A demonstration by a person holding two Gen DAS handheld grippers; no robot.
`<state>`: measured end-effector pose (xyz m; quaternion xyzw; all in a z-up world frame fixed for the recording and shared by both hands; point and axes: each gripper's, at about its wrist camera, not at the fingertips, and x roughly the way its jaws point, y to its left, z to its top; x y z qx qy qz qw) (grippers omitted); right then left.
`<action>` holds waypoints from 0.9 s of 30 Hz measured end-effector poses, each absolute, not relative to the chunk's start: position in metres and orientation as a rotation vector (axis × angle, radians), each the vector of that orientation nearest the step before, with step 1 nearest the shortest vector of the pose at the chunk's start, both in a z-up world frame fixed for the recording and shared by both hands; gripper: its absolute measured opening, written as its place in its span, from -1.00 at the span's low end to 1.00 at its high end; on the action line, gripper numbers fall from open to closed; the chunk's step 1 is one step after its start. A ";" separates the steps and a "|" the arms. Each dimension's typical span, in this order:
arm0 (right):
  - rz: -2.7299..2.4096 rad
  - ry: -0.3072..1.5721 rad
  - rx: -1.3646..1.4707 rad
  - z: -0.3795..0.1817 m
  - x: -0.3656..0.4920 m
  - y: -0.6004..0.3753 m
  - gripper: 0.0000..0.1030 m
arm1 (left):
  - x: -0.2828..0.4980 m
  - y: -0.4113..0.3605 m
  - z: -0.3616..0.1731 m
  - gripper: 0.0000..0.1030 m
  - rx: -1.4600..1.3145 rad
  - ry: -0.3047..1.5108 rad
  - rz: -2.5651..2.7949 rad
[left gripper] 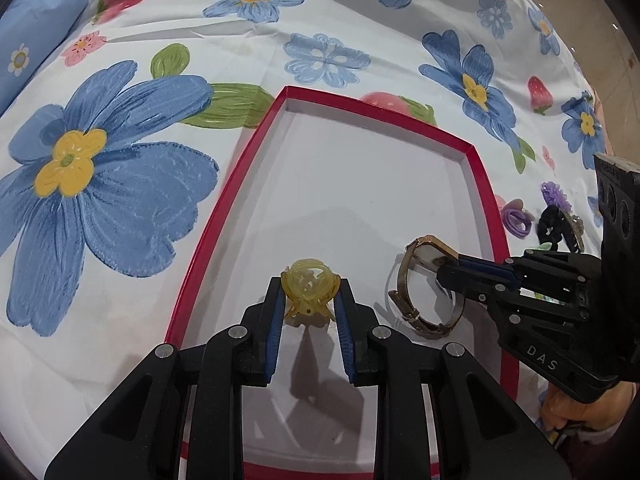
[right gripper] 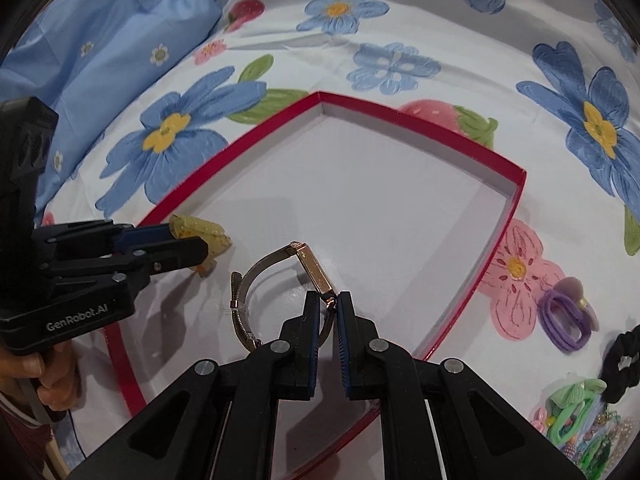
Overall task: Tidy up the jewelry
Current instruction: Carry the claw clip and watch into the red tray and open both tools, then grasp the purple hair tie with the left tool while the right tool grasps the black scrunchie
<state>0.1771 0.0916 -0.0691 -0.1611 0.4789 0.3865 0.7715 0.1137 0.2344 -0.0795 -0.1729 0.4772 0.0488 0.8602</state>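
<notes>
Red-rimmed shallow tray (left gripper: 478,184) with a white floor lies on a bed covered by a flower-print sheet (left gripper: 120,200).

Left gripper (left gripper: 310,300): jaws clenched on a translucent yellow claw hair clip (left gripper: 310,286), one blue pad on each side of it. The clip is inside the tray, close to the tray's near left rim; its lower prongs are at or just above the white floor, contact not determinable. In the right wrist view the same clip (right gripper: 202,236) protrudes past the left gripper's fingers (right gripper: 176,254).

Right gripper (right gripper: 329,304): jaws clenched on a rose-gold wristwatch (right gripper: 310,266), pinched at one end of its rectangular case. The mesh strap loops out to the left, over the tray floor. In the left wrist view the watch (left gripper: 424,280) is in the near right part of the tray, just beside the clip but apart from it.

Outside the tray, on the sheet past its right rim: a purple hair tie (right gripper: 562,322), a black scrunchie (right gripper: 624,354), and a heap of small green and mixed accessories (right gripper: 580,428).
</notes>
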 end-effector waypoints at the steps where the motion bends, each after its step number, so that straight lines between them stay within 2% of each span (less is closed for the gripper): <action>1: 0.840 1.040 -0.349 -0.069 0.177 0.092 -0.84 | 0.114 0.234 -0.080 -0.55 -0.363 1.003 0.100; 10: 0.850 1.050 -0.342 -0.070 0.179 0.095 -0.75 | 0.114 0.236 -0.082 -0.53 -0.365 1.007 0.123; 17: 0.850 1.055 -0.313 -0.067 0.180 0.093 -0.69 | 0.111 0.238 -0.079 -0.24 -0.363 1.005 0.147; 21: 0.858 1.042 -0.286 -0.060 0.178 0.089 -0.38 | 0.104 0.237 -0.073 -0.18 -0.368 0.997 0.157; 27: 0.846 1.009 -0.231 -0.043 0.175 0.072 -0.38 | 0.092 0.232 -0.054 -0.07 -0.378 0.957 0.169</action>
